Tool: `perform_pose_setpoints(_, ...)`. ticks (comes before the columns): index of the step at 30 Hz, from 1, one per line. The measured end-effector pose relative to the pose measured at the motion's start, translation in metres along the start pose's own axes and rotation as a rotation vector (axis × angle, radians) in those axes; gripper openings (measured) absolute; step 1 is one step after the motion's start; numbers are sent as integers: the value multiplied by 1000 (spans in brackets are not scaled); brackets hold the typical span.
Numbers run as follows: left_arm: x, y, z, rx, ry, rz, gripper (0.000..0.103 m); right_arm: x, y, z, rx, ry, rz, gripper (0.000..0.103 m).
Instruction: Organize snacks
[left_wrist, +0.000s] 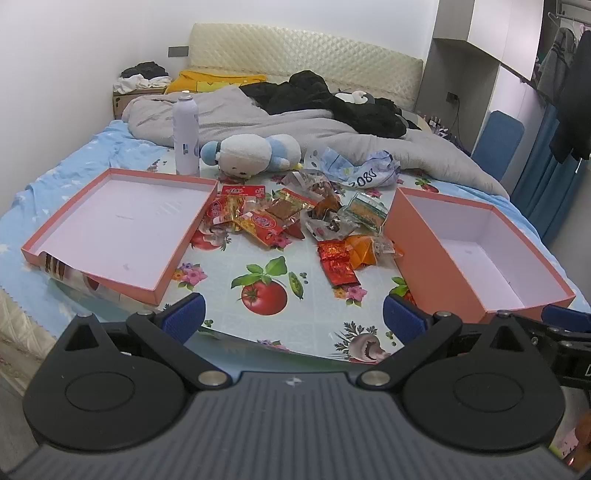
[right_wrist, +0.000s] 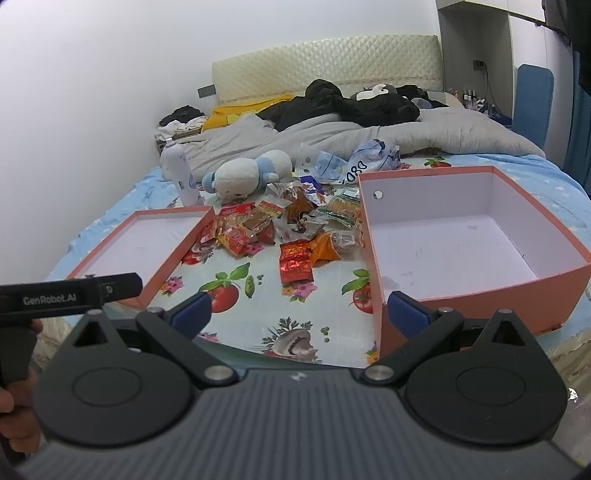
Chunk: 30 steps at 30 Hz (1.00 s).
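Note:
A heap of wrapped snacks in red, orange and clear packets lies on the fruit-print cloth between two salmon boxes. The shallow lid sits on the left and holds nothing. The deeper box on the right also holds nothing. My left gripper hangs open at the cloth's near edge, short of the snacks. My right gripper is open too, its right finger beside the deep box's near corner. A red foil packet lies closest.
A white and blue plush toy, a white spray can and a crumpled plastic bag lie behind the snacks. Grey duvet and dark clothes cover the bed's far half. A hand holds the left gripper's handle.

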<state>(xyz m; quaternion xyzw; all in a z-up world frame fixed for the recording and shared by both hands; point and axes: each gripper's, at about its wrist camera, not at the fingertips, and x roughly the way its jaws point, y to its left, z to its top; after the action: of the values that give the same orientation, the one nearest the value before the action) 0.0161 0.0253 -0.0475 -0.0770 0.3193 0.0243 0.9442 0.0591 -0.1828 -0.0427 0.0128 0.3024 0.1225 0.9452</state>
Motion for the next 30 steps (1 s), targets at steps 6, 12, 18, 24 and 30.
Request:
perform_pose_setpoints(6, 7, 0, 0, 6, 11, 4, 103, 3, -3, -1, 11, 5, -7, 103)
perform_pose_setpoints(12, 10, 0, -1, 11, 16, 1, 103, 5, -1, -3, 6, 11, -4, 103)
perform_pose_setpoints(18, 12, -1, -2, 10, 18, -1, 103, 7, -3, -5, 17, 19, -14, 103)
perform_pose_setpoints(24, 14, -1, -3, 9, 19, -3, 103, 7, -3, -5, 15, 21, -10, 103)
perform_pose_setpoints(30, 17, -1, -5, 11, 22, -7, 103, 9, -3, -7, 14, 27, -8, 103)
